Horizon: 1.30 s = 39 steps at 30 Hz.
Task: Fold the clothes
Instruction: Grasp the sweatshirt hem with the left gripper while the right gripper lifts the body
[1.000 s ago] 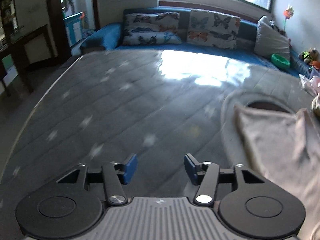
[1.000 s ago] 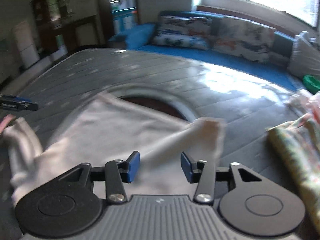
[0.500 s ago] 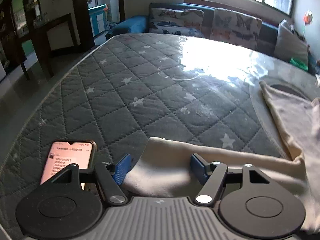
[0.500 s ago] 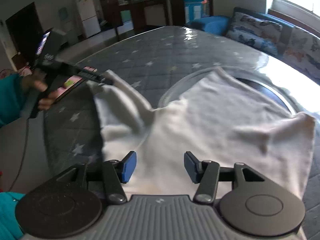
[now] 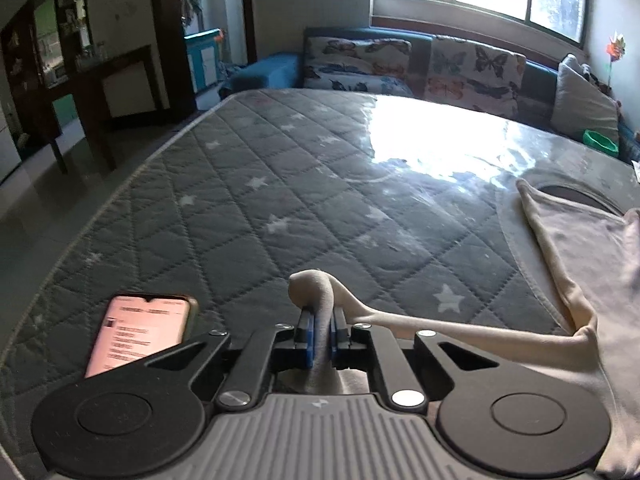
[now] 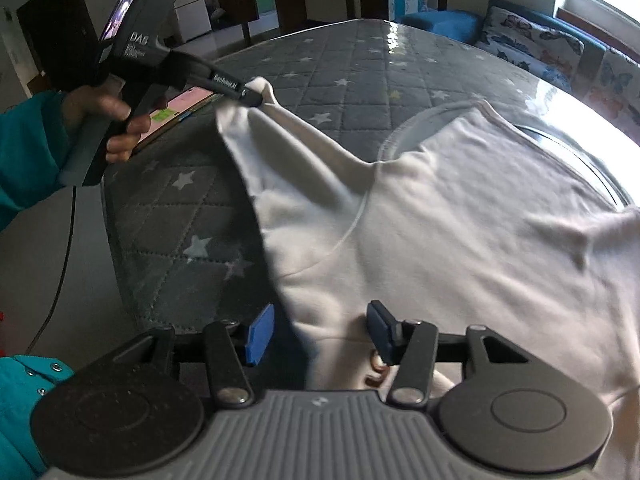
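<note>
White shirt [image 6: 460,216] corner pinched in left gripper [image 5: 321,336]; right gripper [image 6: 320,332] spread, seemingly astride its near edge.

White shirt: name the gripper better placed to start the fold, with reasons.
Left. The left gripper is shut on the white shirt at a corner, lifted off the mattress. The right gripper is open, gripping nothing.

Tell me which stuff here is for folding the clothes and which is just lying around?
For the job:
- white shirt, spread on the mattress
- left claw, shut on the shirt's corner
- right claw, open over the shirt's near edge

Just lying about:
- phone, screen lit
- butterfly cushions
- green bowl
</note>
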### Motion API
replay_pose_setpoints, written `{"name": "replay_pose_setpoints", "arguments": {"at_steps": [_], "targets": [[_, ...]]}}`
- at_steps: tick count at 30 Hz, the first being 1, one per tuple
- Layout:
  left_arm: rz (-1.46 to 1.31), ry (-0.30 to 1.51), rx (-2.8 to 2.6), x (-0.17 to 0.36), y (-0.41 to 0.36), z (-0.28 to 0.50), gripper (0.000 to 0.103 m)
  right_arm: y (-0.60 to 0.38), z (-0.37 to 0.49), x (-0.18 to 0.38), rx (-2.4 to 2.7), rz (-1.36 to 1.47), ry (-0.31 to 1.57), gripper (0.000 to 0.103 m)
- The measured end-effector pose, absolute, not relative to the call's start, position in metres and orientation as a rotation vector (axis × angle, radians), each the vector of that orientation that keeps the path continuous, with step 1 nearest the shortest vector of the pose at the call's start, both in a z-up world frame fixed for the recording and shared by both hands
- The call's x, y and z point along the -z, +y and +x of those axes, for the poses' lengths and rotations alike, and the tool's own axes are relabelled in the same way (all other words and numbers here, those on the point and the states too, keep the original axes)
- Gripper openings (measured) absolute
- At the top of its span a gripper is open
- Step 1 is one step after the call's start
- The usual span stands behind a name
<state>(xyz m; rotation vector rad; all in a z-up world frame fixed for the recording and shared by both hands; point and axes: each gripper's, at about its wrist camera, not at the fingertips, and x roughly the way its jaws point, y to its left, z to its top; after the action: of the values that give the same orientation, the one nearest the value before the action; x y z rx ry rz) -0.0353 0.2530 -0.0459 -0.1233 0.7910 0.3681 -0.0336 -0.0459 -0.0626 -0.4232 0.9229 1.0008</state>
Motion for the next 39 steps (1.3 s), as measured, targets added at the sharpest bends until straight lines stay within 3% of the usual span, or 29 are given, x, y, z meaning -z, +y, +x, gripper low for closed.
{"name": "replay_pose_setpoints", "arguments": {"at_steps": [4,9,15,18,24,31,39], "targets": [[-0.124,0.771,-0.411,0.039,0.264,-0.039,0.008,-0.03,-0.039,0.063,-1.006,-0.424,0.91,0.025],[-0.131,0.737,-0.448,0.028,0.275,-0.044,0.008,-0.006,-0.045,0.067,-1.057,-0.41,0.897,0.024],[-0.107,0.748,-0.432,0.026,0.262,-0.045,0.008,-0.014,-0.049,0.059,-1.092,-0.366,0.894,0.033],[-0.096,0.741,-0.417,0.021,0.255,-0.044,0.008,-0.028,-0.052,0.048,-1.06,-0.374,0.876,0.043],[-0.057,0.697,-0.38,0.002,0.245,-0.045,0.008,-0.078,-0.049,0.034,-0.937,-0.328,0.88,0.05],[-0.001,0.719,-0.42,0.008,0.251,-0.031,0.009,-0.121,-0.059,0.056,-0.866,-0.26,0.98,0.051],[0.038,0.778,-0.443,0.022,0.254,-0.029,0.013,-0.142,-0.071,0.038,-0.932,-0.195,0.893,0.051]]}}
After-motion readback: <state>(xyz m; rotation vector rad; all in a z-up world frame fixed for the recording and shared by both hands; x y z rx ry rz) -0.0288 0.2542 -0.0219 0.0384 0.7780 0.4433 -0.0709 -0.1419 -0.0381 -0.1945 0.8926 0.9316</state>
